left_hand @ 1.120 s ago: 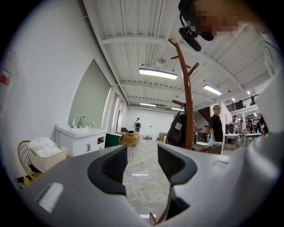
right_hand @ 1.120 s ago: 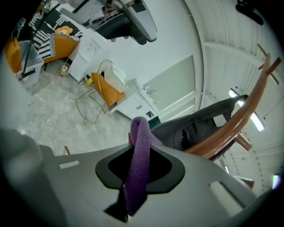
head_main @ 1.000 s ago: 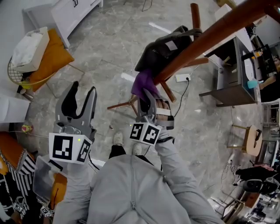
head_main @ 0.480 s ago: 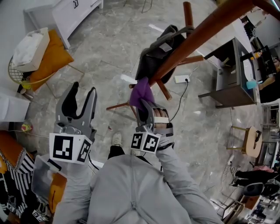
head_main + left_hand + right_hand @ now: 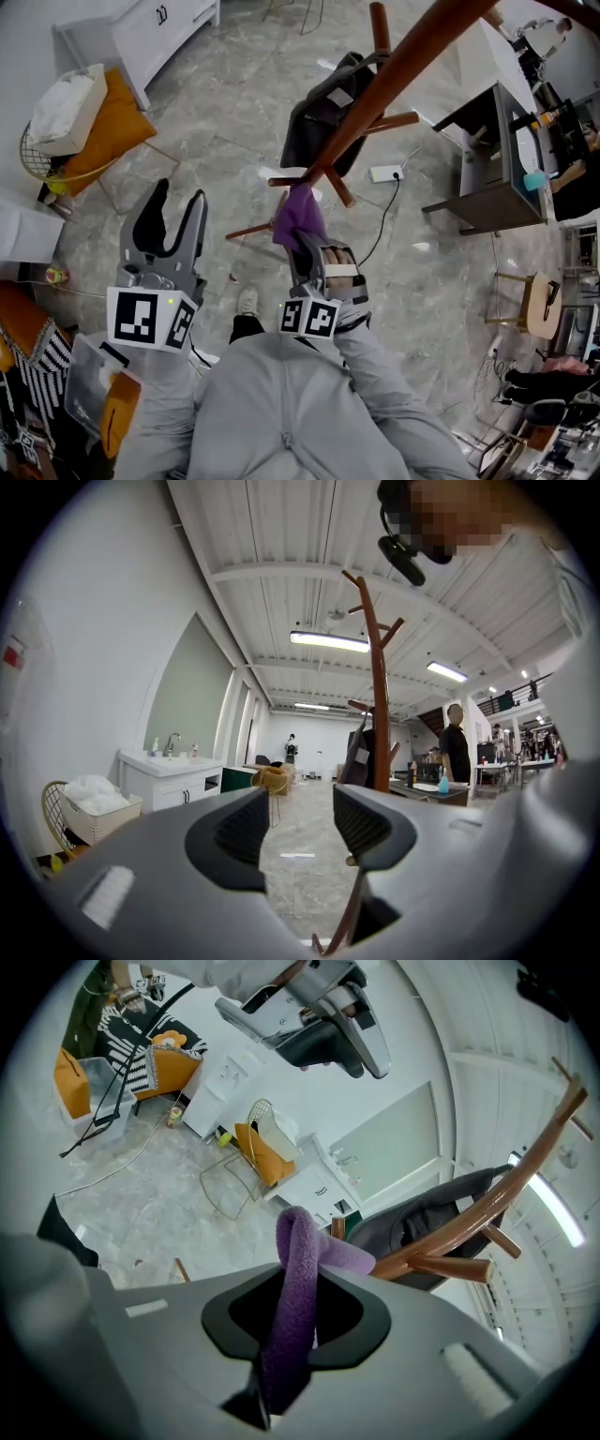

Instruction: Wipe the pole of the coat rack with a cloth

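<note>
My right gripper (image 5: 305,251) is clamped on the purple cloth (image 5: 298,214), which touches the lower part of the brown coat rack pole (image 5: 403,70), just near of a hanging black bag (image 5: 323,117). My left gripper (image 5: 178,195) hangs with jaws apart, well left of the pole.

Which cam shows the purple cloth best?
Right gripper view: the purple cloth fills the centre, pinched in the right claw, its folded end reaching the pole. Head view shows it only as a small purple bunch between claw and pole. Left gripper view does not show it.
</note>
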Tool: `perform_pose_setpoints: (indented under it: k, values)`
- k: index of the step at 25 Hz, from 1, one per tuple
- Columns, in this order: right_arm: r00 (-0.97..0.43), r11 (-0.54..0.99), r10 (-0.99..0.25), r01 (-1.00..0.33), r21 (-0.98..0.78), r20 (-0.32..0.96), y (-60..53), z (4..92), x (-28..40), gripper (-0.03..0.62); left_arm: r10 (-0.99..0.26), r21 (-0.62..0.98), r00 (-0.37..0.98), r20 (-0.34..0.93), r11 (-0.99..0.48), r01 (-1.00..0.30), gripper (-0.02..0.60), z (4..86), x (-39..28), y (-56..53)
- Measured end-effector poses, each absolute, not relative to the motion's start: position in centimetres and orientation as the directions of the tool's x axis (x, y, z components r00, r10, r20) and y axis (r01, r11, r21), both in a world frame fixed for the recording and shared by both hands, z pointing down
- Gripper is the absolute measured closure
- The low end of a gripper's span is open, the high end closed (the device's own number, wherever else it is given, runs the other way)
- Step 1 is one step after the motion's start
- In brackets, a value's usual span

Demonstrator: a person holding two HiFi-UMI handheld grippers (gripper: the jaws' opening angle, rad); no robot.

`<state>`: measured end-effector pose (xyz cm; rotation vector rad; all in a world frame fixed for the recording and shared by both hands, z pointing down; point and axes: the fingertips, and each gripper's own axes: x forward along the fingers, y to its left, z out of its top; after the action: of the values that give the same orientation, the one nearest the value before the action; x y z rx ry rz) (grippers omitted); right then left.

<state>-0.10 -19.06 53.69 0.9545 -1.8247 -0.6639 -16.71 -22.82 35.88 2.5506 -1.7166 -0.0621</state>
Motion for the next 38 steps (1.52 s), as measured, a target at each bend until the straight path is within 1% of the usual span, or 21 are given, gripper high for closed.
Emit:
perform_pose_setpoints:
  k: [5, 11, 16, 21, 25, 30, 38]
  values:
    - [-0.248, 0.568, -0.823, -0.379, 0.73, 0.511, -17.3, 53.5, 1.1, 0.539, -0.925, 0.071, 0.38, -0.007, -0.379, -0.923, 0.351, 35.3, -16.3, -22.3]
    - [-0.246, 0.508, -0.858, -0.541, 0.67, 0.451, -15.3, 50.1, 4.3, 0.539, -0.924, 0.058, 0.382, -0.024, -0.383, -0.922, 0.351, 34.4, -14.3, -20.6]
    - [-0.238, 0.414, -0.903, -0.7, 0.582, 0.357, -14.8, 45.8, 7.5, 0.539, -0.92, 0.048, 0.389, -0.037, -0.391, -0.919, 0.351, 33.7, -12.7, -19.4]
    - [-0.223, 0.302, -0.948, -0.851, 0.43, 0.226, -14.9, 39.8, 10.9, 0.539, -0.915, 0.036, 0.399, -0.052, -0.401, -0.915, 0.351, 32.8, -11.1, -18.3]
    - [-0.211, 0.243, -0.969, -0.901, 0.359, 0.126, -15.1, 35.4, 12.9, 0.539, -0.911, 0.025, 0.406, -0.069, -0.408, -0.912, 0.35, 31.9, -10.0, -17.6]
    - [-0.197, 0.206, -0.979, -0.94, 0.273, 0.057, -15.6, 33.1, 14.7, 0.539, -0.907, 0.007, 0.412, -0.091, -0.414, -0.91, 0.351, 30.8, -9.0, -16.9]
    - [-0.196, 0.195, -0.981, -0.976, 0.098, 0.0, -16.0, 30.9, 16.7, 0.539, -0.907, -0.013, 0.407, -0.113, -0.408, -0.913, 0.351, 29.6, -8.1, -16.1]
